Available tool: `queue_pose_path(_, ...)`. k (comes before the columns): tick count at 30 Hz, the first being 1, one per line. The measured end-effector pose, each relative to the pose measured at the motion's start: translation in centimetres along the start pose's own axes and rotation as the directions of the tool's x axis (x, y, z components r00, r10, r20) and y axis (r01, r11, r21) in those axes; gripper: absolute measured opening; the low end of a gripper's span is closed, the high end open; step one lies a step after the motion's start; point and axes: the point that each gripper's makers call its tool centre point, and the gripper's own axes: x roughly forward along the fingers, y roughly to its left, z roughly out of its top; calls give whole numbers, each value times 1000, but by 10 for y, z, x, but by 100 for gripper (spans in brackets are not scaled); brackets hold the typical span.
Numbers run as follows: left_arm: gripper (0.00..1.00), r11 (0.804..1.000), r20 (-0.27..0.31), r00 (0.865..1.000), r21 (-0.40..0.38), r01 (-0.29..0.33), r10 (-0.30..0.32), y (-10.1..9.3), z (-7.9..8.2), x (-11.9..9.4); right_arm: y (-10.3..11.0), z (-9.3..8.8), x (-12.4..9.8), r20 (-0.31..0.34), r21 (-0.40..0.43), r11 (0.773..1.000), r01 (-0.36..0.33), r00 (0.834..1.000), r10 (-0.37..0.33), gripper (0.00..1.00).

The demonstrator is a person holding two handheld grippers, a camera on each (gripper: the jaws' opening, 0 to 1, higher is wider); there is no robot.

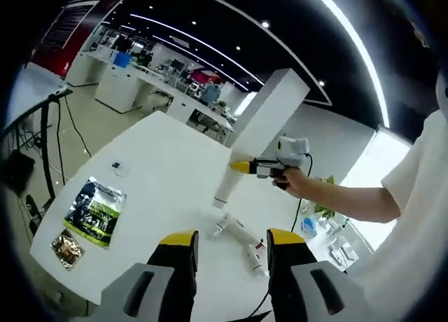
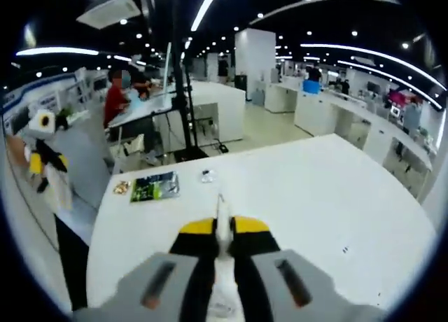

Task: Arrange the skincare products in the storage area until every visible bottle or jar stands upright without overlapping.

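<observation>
White tube stands upright on the worktop, pinched near its top by the right tongs; two more tubes lie flat nearby, left tongs gaping empty.

l gripper jaws apart, r gripper jaws clamped

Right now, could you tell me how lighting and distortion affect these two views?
Left gripper view: window glare blows out the right side behind the right tongs; table edge bows. Right gripper view: ceiling light strips curve strongly; the white tube close between the tongs looks soft.
</observation>
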Motion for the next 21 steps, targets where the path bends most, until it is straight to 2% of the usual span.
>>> queue_pose_path(3,40,1000,15,1000,-2,-27,27,4,0,-6,-8,-9,7,-11,-29,1000,-11,1000,10,6)
queue_pose_path(5,40,998,34,998,-31,-46,47,6,-1,-10,-13,-15,12,-18,-54,998,-23,1000,22,6)
queue_pose_path(9,40,998,23,998,-18,-59,60,6,-5,-16,-17,-21,17,-12,-58,997,-42,999,41,6)
queue_pose_path(11,40,997,22,997,-38,-67,68,8,-6,-18,-20,-19,20,9,-42,998,-38,999,39,6)
queue_pose_path(13,40,995,38,997,-82,-60,63,6,-1,-19,-23,-17,22,28,-47,998,-33,999,34,6)
queue_pose_path(17,40,995,70,997,-90,-32,39,-4,10,-16,-30,-16,25,47,-43,998,-43,998,45,6)
queue_pose_path(21,40,997,57,998,-71,-10,14,-11,7,-12,-32,-20,26,52,-62,996,-62,997,65,6)
